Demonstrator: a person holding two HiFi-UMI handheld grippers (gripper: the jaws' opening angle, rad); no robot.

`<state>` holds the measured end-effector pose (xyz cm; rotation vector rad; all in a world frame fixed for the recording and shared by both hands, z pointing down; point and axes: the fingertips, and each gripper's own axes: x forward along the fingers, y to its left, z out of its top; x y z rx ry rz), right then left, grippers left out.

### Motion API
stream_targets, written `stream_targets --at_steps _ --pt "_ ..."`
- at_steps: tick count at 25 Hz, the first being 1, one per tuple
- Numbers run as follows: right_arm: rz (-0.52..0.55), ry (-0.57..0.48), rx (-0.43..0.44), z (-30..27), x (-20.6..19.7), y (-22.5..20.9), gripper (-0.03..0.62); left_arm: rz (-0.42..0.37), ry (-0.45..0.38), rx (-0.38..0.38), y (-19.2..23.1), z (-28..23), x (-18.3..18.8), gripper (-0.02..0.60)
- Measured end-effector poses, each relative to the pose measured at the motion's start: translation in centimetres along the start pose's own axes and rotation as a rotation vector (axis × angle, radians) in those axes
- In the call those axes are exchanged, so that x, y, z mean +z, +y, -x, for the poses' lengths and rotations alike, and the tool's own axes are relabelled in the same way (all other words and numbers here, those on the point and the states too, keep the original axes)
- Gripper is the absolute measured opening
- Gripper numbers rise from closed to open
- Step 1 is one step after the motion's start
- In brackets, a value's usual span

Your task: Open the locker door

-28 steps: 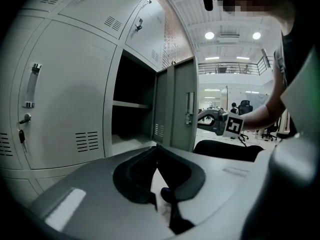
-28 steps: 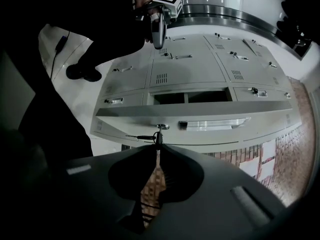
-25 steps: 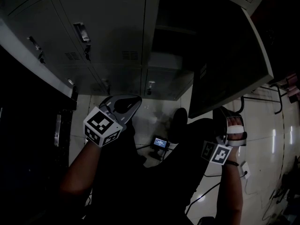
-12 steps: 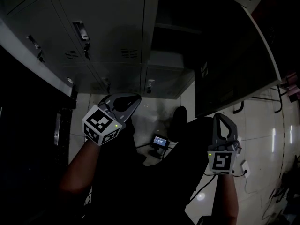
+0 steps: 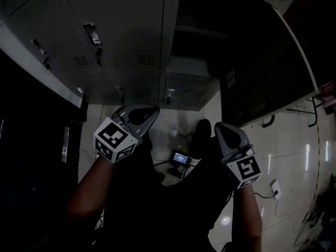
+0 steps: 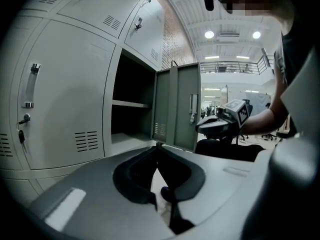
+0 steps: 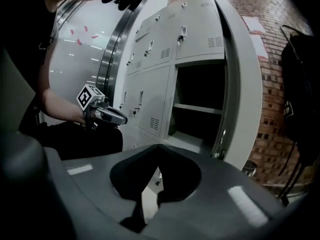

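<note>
near right gripper (image 5: pixel 222 129), locker door (image 5: pixel 262 62) open

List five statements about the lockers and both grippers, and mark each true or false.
1. The locker door stands open. True.
2. The right gripper grips the door's handle. False: its jaws are together on nothing, away from the door.
3. The left gripper has its jaws together with nothing between them. True.
4. The neighbouring locker with keys is open too. False: that neighbouring locker is closed, with keys hanging from its lock.
5. The open compartment has a shelf inside. True.
</note>
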<state>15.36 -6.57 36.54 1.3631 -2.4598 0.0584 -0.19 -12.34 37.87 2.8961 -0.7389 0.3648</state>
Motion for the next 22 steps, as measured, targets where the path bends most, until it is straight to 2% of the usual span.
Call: stream_targets --at_steps 9,22 --pt "-0.109 -0.012 0.019 -0.07 -0.59 -0.20 0.000 -0.005 0.003 0.001 0.02 -0.02 0.02 0.012" --pt "-0.104 -0.010 0.018 -0.23 -0.79 0.03 0.000 -0.007 0.011 0.007 0.13 0.02 -0.07 0.012"
